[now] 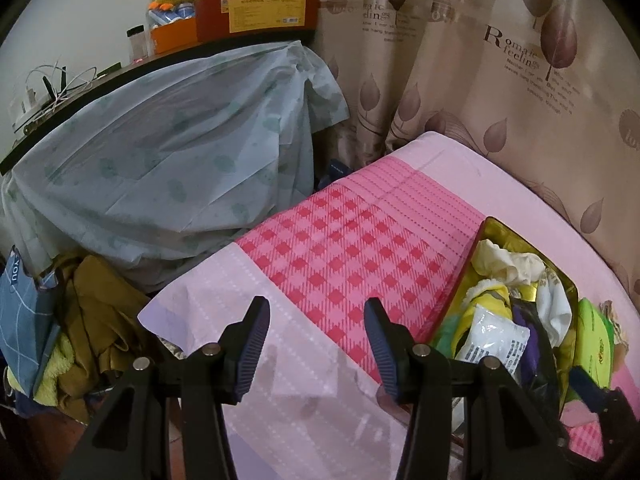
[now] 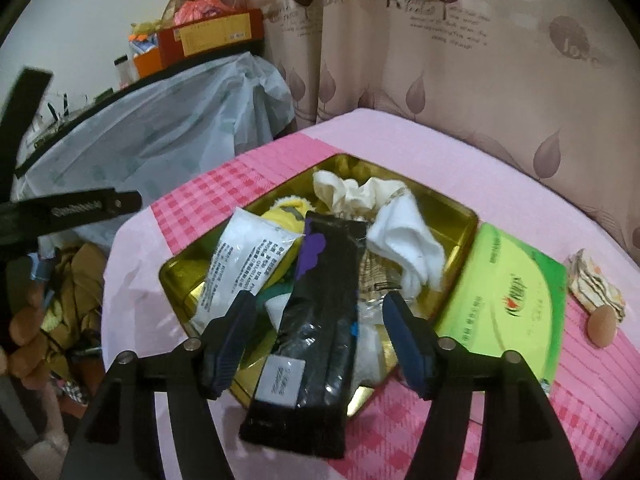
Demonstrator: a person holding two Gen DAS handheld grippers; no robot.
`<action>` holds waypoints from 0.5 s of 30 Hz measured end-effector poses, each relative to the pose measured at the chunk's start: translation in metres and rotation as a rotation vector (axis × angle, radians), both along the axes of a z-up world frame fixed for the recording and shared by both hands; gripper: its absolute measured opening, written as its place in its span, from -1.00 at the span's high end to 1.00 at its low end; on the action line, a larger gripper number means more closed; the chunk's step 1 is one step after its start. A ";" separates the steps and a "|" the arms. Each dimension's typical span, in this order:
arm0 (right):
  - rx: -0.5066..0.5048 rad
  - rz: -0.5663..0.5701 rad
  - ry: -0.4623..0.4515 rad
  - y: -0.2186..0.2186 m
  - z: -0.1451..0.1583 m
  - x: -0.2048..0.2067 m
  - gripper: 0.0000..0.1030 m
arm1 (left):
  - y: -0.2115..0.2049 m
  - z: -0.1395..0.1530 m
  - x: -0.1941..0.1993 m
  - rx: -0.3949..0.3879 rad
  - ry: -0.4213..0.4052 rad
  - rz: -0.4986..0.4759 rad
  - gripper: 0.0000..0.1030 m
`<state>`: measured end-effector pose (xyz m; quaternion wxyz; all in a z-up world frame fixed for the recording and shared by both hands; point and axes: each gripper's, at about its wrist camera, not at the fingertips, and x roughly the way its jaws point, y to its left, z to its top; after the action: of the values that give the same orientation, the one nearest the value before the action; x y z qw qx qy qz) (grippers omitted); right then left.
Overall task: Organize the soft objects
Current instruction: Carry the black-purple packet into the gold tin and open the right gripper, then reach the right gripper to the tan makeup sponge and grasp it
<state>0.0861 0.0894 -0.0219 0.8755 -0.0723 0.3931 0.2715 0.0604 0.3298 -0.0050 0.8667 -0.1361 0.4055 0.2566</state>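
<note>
Tin (image 2: 460, 216): gold, shallow, angled corners, on the pink table (image 2: 400, 140), centre to right of the checked band. Heaped past its rim with soft goods.

Black pack (image 2: 316, 320): long, glossy, purple patch near its far end, white label near your end. It lies across the heap and hangs over the near rim onto the cloth (your likely next item, judging from where the right claw sits).

White pouch (image 2: 240, 256): printed, leaning over the tin's left rim, touching the black pack.

White cloth (image 2: 408, 244) and cream cloth (image 2: 348, 192): bunched in the far half of the tin.

Green box (image 2: 504, 304): flat, just beside the tin's right wall.

Striped scrap (image 2: 596, 284): near the table's right edge, a tan round piece (image 2: 602, 326) touching it.

Right claw (image 2: 320, 344): spread wide, nothing held, fingers straddling the black pack's middle. Close on the pack alone, at its midsection; keep the left finger clear of the white pouch, or both will lift together. The film looks slippery, so grip squarely and lift slowly.

Left claw (image 1: 318, 344): parted wide, empty, hovering over the table's left part, well apart from the tin. Keep it free to steady the tin's left rim if the heap drags.
</note>
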 end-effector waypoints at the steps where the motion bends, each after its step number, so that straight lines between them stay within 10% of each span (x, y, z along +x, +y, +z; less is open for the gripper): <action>1: 0.011 -0.006 -0.005 -0.005 0.003 -0.002 -0.23 | 0.000 0.000 0.000 0.001 -0.001 0.001 0.03; 15: -0.068 -0.415 -0.078 -0.191 0.001 0.034 -0.30 | -0.010 -0.002 0.005 0.033 0.019 -0.040 0.03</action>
<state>0.1203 -0.1018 -0.0214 0.9243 -0.0297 0.3742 0.0688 0.0658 0.3198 -0.0069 0.8699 -0.1110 0.4121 0.2472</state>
